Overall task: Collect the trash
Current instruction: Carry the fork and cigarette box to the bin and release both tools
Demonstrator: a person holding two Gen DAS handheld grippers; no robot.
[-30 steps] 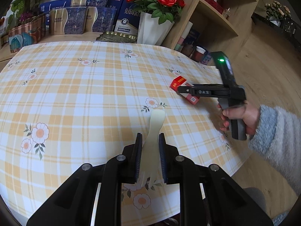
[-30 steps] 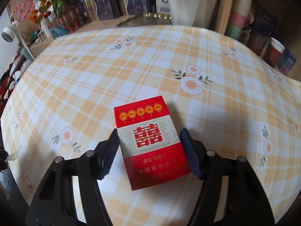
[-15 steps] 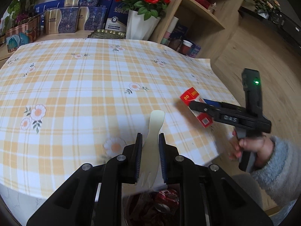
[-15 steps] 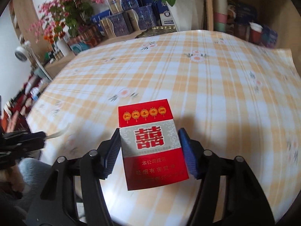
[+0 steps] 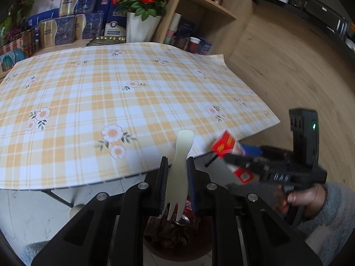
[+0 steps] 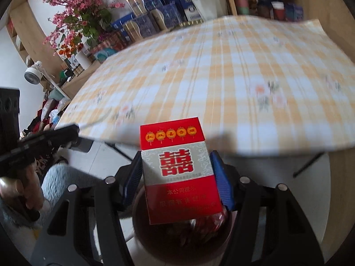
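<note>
My left gripper (image 5: pixel 176 173) is shut on a pale plastic fork (image 5: pixel 182 153), tines toward the camera, held off the table's front edge above a dark round trash bin (image 5: pixel 177 237) holding crumpled wrappers. My right gripper (image 6: pixel 176 168) is shut on a red and grey cigarette pack (image 6: pixel 179 168), held above the same bin (image 6: pixel 184 232). In the left wrist view the right gripper (image 5: pixel 224 155) with the pack (image 5: pixel 230 153) is just to the right of the fork. In the right wrist view the left gripper (image 6: pixel 73 133) shows at the left.
The table with a yellow plaid floral cloth (image 5: pixel 111 93) lies ahead of both grippers. Behind it stand blue gift boxes (image 5: pixel 73 22), a white vase of red roses (image 5: pixel 139 26) and a wooden shelf unit (image 5: pixel 199 17). Wooden floor (image 5: pixel 288 66) is at the right.
Both grippers have pulled back off the table with the fork and the pack still held. They now hang past the front edge over the bin, closer together.
</note>
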